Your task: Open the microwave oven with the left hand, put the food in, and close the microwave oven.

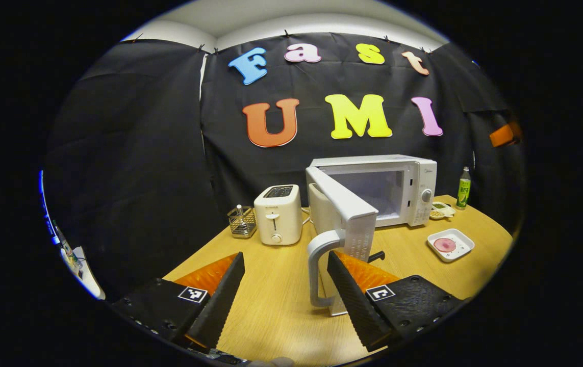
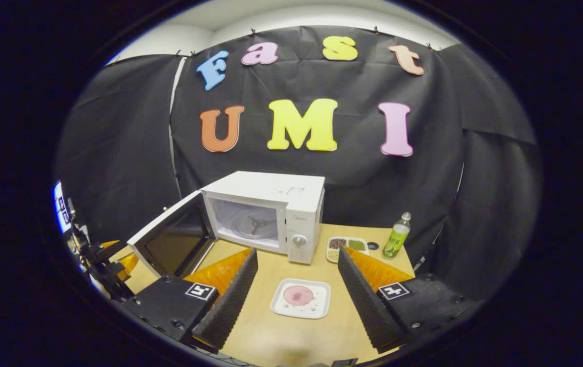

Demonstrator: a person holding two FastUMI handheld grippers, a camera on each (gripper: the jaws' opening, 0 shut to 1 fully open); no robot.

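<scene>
Staged kitchen mock-up inside a recording booth, black cloth walls clipped up on all sides, wooden table carrying a microwave, toaster, utensil rack, bottle, food plate, divided dish

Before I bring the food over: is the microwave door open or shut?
Open. The microwave door is swung wide to the left, and the microwave cavity with its turntable shows. The plate of food sits on the table.
</scene>
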